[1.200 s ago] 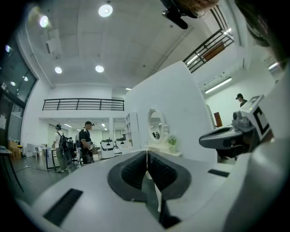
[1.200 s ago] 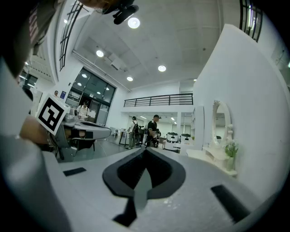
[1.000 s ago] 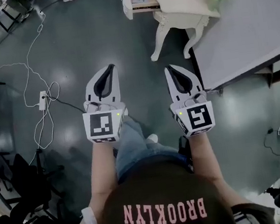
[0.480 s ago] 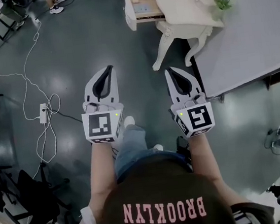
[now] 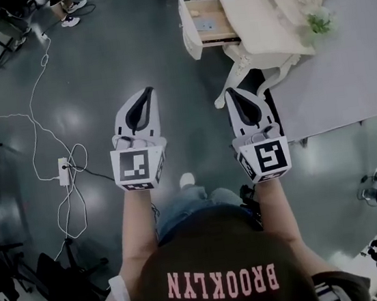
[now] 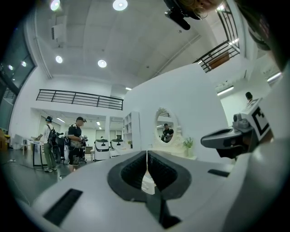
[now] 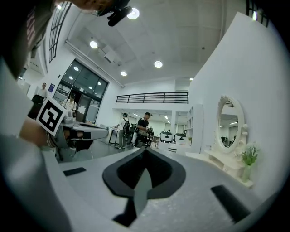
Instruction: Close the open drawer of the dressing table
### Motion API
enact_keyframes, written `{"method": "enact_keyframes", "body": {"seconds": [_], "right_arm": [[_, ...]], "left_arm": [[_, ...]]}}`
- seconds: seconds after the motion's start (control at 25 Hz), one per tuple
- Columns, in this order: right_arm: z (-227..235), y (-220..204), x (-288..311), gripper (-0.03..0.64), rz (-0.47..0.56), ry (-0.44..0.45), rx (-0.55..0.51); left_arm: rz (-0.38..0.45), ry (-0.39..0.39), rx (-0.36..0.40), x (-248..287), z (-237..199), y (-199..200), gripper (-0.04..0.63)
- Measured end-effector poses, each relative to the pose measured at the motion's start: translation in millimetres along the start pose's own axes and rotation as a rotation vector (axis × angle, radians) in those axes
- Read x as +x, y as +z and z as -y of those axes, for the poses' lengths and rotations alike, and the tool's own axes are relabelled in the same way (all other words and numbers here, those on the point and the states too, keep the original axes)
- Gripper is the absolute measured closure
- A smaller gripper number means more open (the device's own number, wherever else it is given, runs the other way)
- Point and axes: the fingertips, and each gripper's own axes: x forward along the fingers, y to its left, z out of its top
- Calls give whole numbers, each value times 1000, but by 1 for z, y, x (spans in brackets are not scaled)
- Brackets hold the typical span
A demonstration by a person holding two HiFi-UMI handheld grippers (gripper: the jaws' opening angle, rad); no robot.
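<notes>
drawer: the drawer (image 5: 212,23) stands pulled out of the dressing table (image 5: 263,12), near the top of the head view and a little right of middle. it is not yet closed.
drawer's axis: it slides along the 9-to-3 line of the head view. it sticks out toward 9 o'clock, and its front panel (image 5: 189,29) runs from 12 to 6 with the outer face turned to 9 o'clock.
left gripper: the left gripper (image 5: 146,94) has its jaws clenched together with nothing between them, and its own view shows the same. from its tip the front panel lies at about 1 o'clock, well apart.
right gripper: the right gripper (image 5: 231,94) is likewise clenched and empty. from its tip the front panel lies at about 11 o'clock, also well apart.
nearer hand: we judge the two about equally far. the left one sits on the side that the panel's outer face looks toward, so we think it is the better placed.
coming move: we judge that we must first close in toward 12 o'clock, then press the panel toward 3 o'clock, along the slide.
risk: a push across that line could jam the drawer.
</notes>
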Motion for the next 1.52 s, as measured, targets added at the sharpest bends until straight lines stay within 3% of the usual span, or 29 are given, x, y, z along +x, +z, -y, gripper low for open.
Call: {"method": "enact_keyframes", "body": {"seconds": [0.36, 0.76, 1.12, 1.52], "right_arm": [[14, -18, 59, 623, -60, -25, -5], [41, -34, 158, 623, -47, -16, 35], [95, -52, 274, 623, -74, -69, 58], [185, -79, 342, 623, -125, -240, 111]], "left_arm": [[-36, 1, -35, 38, -48, -29, 589], [-31, -23, 15, 118, -90, -49, 589], [-77, -150, 3, 246, -126, -75, 588], [-153, -328, -9, 376, -130, -105, 588]]}}
